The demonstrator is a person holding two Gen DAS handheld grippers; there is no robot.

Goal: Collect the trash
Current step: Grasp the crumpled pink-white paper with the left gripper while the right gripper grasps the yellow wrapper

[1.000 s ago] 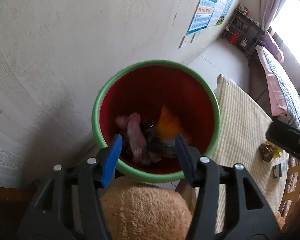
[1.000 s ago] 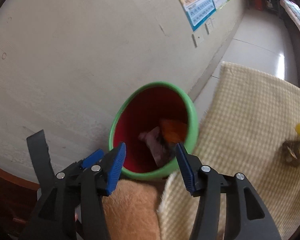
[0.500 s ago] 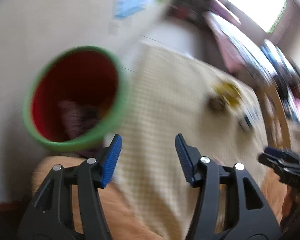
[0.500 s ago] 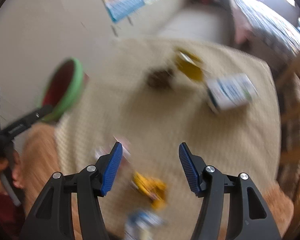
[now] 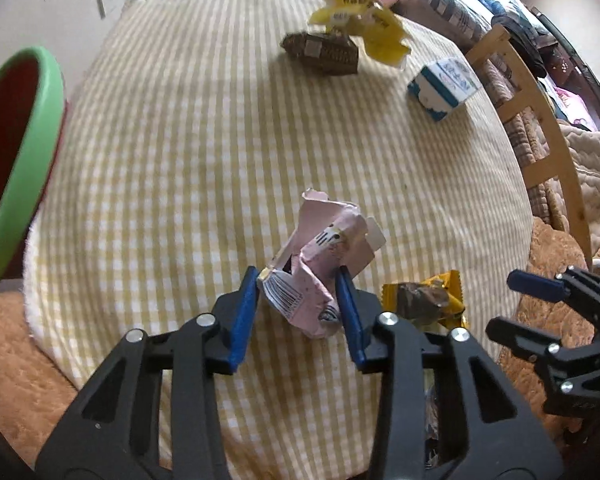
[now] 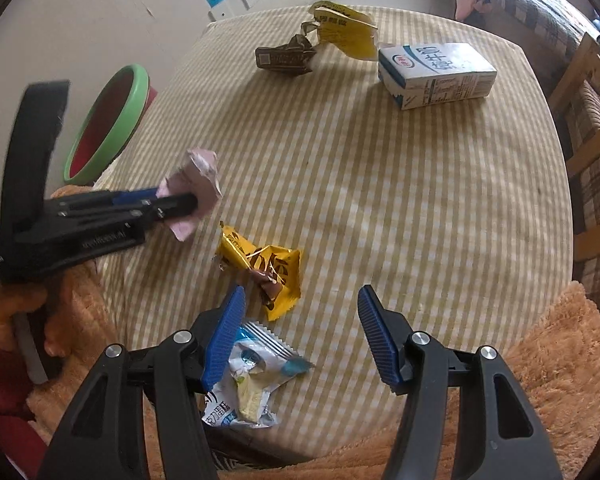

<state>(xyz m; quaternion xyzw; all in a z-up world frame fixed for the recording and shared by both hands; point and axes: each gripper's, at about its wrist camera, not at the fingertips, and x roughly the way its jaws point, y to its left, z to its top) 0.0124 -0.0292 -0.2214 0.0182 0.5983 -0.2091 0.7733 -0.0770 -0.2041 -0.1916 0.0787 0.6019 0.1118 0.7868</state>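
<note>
Between the blue pads of the left tool (image 5: 298, 300) sits a crumpled pink wrapper (image 5: 324, 256), pinched on both sides; the right wrist view shows this left tool (image 6: 172, 204) closed on the pink wrapper (image 6: 194, 188) and holding it clear of the checked tabletop (image 5: 180, 160). Just right of the left tool lies a yellow wrapper (image 5: 428, 300) with brown print, resting on the cloth near its front edge.

Over the near edge of the tabletop (image 6: 420, 200) the right tool (image 6: 300, 328) hangs with its jaws spread wide and nothing between them. Its left pad lies over a white and blue wrapper (image 6: 252, 384) that rests flat at the near edge. Just beyond that, the yellow wrapper (image 6: 266, 268) lies between the two tools. In the left wrist view the right tool (image 5: 540, 308) shows at the far right, off the edge of the cloth.

Farther away, a brown wrapper (image 6: 286, 58) and a larger yellow packet (image 6: 344, 34) lie touching each other near the far edge, with a white and blue carton (image 6: 436, 74) on its side to their right.

At the left, beside the tabletop and lower than it, stands the red bin with a green rim (image 6: 112, 124), also seen at the left edge of the left wrist view (image 5: 24, 160). A fuzzy orange blanket (image 6: 560, 360) spreads around the near side.
</note>
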